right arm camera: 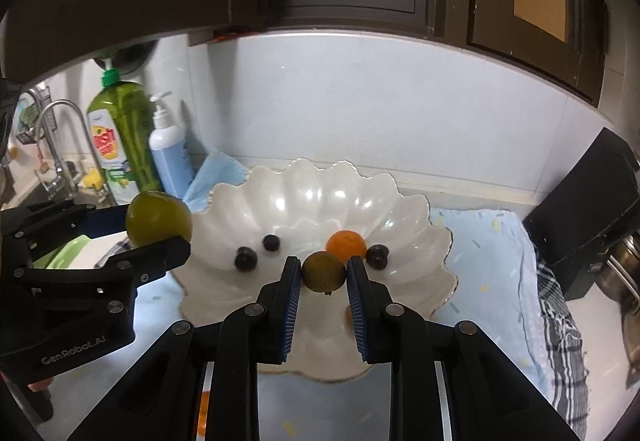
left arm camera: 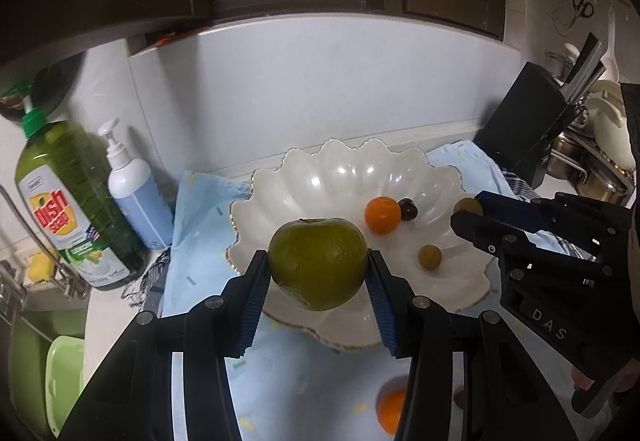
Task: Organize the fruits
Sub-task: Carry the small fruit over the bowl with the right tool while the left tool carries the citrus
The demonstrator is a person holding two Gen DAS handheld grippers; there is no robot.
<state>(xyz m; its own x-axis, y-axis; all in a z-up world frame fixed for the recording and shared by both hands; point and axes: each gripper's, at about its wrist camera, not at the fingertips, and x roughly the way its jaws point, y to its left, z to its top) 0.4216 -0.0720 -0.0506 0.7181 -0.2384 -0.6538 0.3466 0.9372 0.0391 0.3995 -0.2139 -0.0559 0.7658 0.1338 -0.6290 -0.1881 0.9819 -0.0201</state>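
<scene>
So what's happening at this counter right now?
A person is sorting fruit with two handheld grippers. The left gripper grips a large green round fruit above the white scalloped bowl; the right gripper pinches a small olive-green fruit over the same bowl. In the bowl lie a small orange citrus, dark berries and another small olive-green fruit. One orange fruit waits on the pale blue cloth.

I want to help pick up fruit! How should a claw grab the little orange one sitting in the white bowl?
Come from straight above and pinch the small orange fruit across its round middle. A dark berry touches one side, so put the fingers on its free sides.
</scene>
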